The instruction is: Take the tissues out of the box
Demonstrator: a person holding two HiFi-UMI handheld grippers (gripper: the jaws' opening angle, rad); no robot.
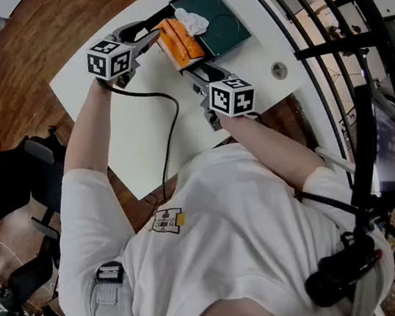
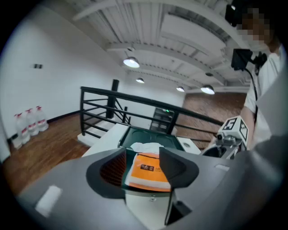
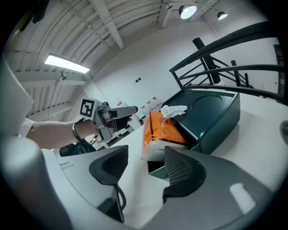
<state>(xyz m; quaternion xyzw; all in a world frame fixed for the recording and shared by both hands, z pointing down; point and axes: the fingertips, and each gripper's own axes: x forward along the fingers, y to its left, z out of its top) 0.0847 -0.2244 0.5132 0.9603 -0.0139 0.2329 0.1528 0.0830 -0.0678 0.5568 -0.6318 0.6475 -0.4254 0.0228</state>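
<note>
An orange tissue pack (image 1: 179, 42) leans tilted in the front of a dark green box (image 1: 223, 15) on the white table (image 1: 132, 119). A crumpled white tissue (image 1: 193, 20) sticks out of its far end. My left gripper (image 1: 148, 36) comes at the pack from the left. Its jaws stand open, and the pack (image 2: 148, 170) shows just ahead between the fingertips, untouched. From the near side my right gripper (image 1: 196, 76) points at the pack's lower end (image 3: 155, 150), jaws wide open and nothing between them. The right gripper view also shows the tissue (image 3: 173, 110) and the box (image 3: 216, 112).
A black metal railing (image 1: 327, 36) runs close along the table's right side. A round metal grommet (image 1: 279, 70) sits in the tabletop near the box. A black cable (image 1: 167, 128) trails across the table. A black office chair (image 1: 8, 183) stands on the wooden floor at left.
</note>
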